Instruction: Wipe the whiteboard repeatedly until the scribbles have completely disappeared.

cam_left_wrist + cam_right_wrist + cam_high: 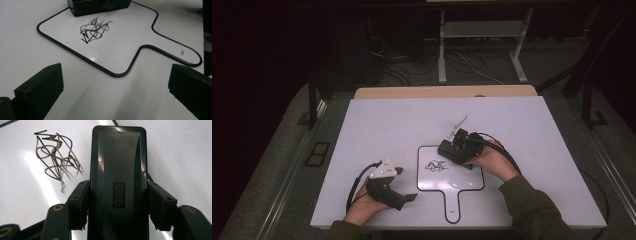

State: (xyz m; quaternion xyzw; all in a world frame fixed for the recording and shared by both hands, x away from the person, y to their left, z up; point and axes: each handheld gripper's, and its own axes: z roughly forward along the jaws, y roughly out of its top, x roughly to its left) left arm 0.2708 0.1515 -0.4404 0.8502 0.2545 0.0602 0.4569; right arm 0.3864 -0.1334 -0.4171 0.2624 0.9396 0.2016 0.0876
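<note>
A small whiteboard point(472, 181) with a handle lies on the white table, a dark scribble point(436, 165) near its middle. My right gripper point(458, 150) is shut on a black eraser point(449, 150), held low over the board's far right part, just right of the scribble. The right gripper view has the eraser point(117, 157) clamped between both jaws of my right gripper point(118, 188), beside the scribble point(56, 155). My left gripper point(408, 184) rests open on the table left of the board. Its own view looks between the wide jaws of the left gripper point(116, 75) at the whiteboard point(130, 37), the scribble point(93, 30) and the eraser point(97, 6).
The white table point(387, 125) has bare room behind and to both sides of the board. A wooden strip point(444, 92) runs along its far edge. Beyond it stand desk legs point(442, 50) and cables on the floor. The board's handle point(453, 207) reaches the front edge.
</note>
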